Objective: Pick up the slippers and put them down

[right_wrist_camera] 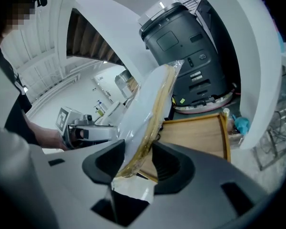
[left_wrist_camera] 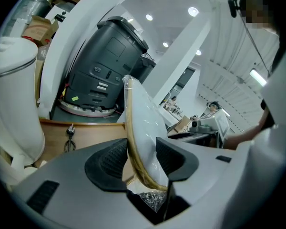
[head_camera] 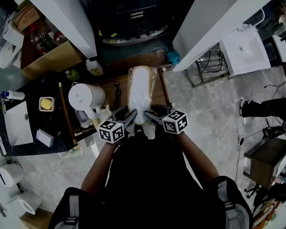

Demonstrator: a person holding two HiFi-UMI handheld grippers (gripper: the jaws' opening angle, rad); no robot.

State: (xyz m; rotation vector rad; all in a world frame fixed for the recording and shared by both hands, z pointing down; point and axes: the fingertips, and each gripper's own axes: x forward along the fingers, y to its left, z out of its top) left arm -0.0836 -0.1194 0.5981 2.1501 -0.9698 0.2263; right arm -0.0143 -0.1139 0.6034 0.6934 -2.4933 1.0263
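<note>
A pair of white slippers with tan soles, wrapped in clear plastic, is held on edge over a wooden tabletop. My left gripper clamps the near end from the left, and my right gripper clamps it from the right. In the left gripper view the slippers stand between the black pads of the left gripper, which press on them. In the right gripper view the slippers lean left and are pinched in the right gripper; the other gripper shows behind.
A white kettle stands on the wood to the left of the slippers. A black machine sits behind the tabletop between two white slanting panels. A dark counter with small items lies further left.
</note>
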